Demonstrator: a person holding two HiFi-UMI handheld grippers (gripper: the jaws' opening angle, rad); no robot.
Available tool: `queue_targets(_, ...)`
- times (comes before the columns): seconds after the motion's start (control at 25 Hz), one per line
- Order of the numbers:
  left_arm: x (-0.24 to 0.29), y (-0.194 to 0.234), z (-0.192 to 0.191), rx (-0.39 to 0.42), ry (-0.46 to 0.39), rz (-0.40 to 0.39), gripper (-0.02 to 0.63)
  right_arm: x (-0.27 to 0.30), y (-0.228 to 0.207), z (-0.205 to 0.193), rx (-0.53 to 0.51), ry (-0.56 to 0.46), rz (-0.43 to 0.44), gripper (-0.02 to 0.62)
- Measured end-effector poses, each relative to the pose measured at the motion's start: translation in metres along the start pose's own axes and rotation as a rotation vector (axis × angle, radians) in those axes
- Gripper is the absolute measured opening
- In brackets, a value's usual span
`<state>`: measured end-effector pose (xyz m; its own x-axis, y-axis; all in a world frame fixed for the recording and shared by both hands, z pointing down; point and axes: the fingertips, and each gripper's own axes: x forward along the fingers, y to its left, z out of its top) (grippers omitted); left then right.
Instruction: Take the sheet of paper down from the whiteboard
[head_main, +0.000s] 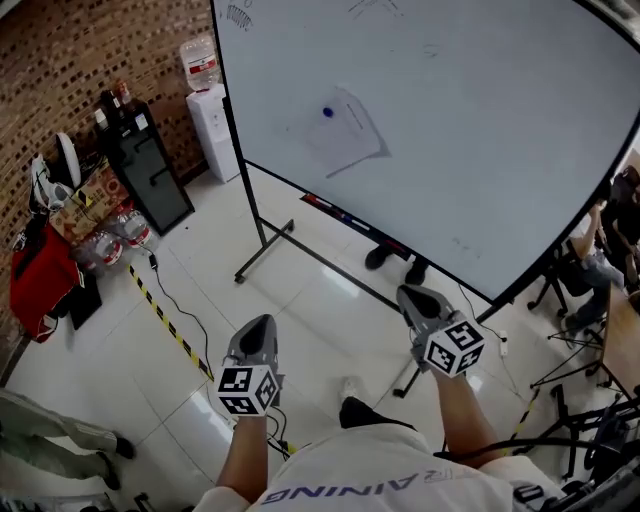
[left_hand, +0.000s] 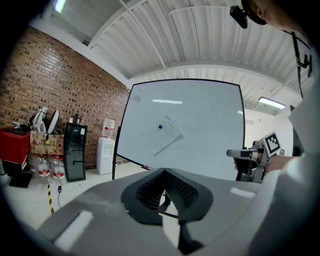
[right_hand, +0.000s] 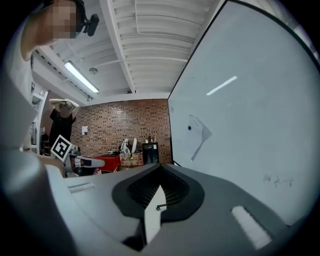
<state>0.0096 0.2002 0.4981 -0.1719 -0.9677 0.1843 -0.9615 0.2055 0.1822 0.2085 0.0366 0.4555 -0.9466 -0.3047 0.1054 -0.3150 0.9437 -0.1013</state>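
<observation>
A white sheet of paper (head_main: 345, 135) hangs tilted on the big whiteboard (head_main: 480, 150), pinned by a blue magnet (head_main: 328, 113) near its upper left corner. Both grippers are held in the air in front of the board, well short of it. My left gripper (head_main: 260, 325) is shut and holds nothing. My right gripper (head_main: 410, 295) is also shut and holds nothing. In the left gripper view the paper (left_hand: 162, 137) lies straight beyond the closed left gripper (left_hand: 163, 171). The right gripper view shows the closed right gripper (right_hand: 160, 167), with the paper (right_hand: 200, 134) up and to its right.
The whiteboard's black stand legs (head_main: 290, 245) reach across the white floor. A water dispenser (head_main: 212, 120), a black cabinet (head_main: 150, 170), water bottles (head_main: 115, 240) and a red case (head_main: 40, 280) line the brick wall. Yellow-black tape (head_main: 165, 320) crosses the floor. A seated person (head_main: 600, 250) is at the right.
</observation>
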Motion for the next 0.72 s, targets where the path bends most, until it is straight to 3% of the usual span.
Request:
queue_targets(0.32,0.07,0.041,0.038,-0.005,-0.031,0.105,0.002,0.098,-0.048,0.036,-0.024,-0.022,0.117,0.008)
queue_targets(0.72,0.14,0.069,0.07,0.004,-0.031,0.174,0.002,0.179,-0.103,0.076,-0.018,-0.092,0.186,0.008)
